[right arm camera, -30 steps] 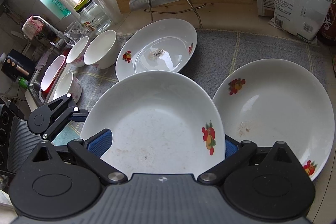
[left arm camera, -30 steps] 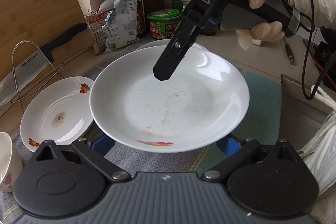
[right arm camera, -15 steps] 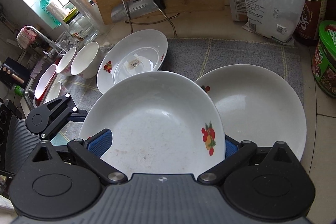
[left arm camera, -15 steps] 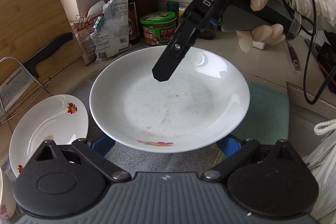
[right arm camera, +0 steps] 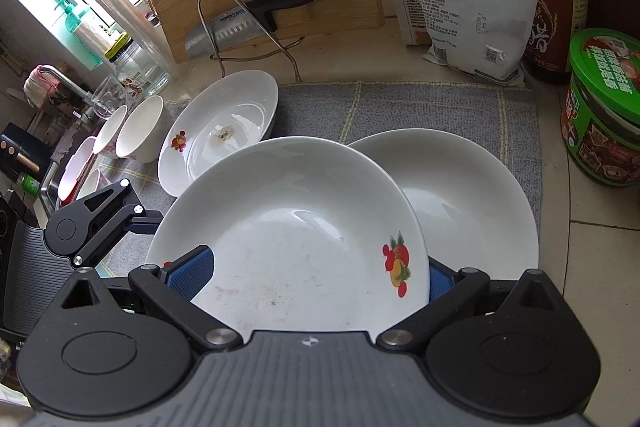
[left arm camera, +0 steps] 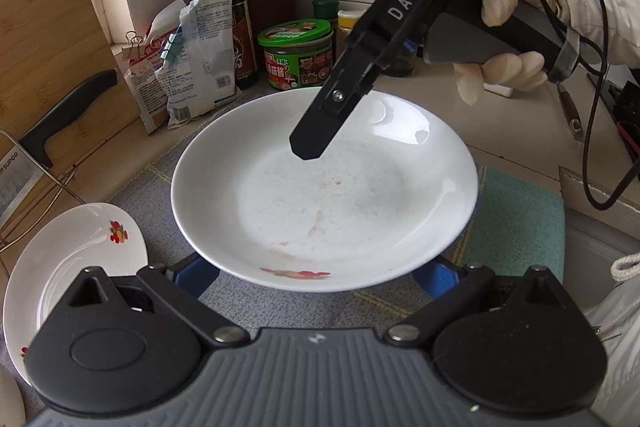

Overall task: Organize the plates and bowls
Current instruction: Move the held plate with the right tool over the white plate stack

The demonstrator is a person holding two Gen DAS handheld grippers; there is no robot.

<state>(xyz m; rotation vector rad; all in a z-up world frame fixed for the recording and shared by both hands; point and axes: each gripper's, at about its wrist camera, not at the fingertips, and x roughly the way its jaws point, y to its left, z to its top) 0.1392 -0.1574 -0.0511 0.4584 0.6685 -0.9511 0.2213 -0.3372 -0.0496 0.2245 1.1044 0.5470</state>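
Kitchen counter [right arm camera: 592, 259] is carrying a grey mat [right arm camera: 400, 107] over which the right gripper [right arm camera: 308, 275] is clamping a fruit-patterned plate [right arm camera: 288, 227] above a second plate [right arm camera: 472, 195], the left gripper [left arm camera: 316, 271] cannot be judged, and lowering squarely to stack is needed next.

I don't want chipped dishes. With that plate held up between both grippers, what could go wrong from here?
1. The held plate hangs over the lower plate; dropped or set down hard, the rims could chip.
2. It is tilted and caught only by its edges, so it may slip.
3. The smaller plate and bowls sit close alongside; a sideways swing could knock them.
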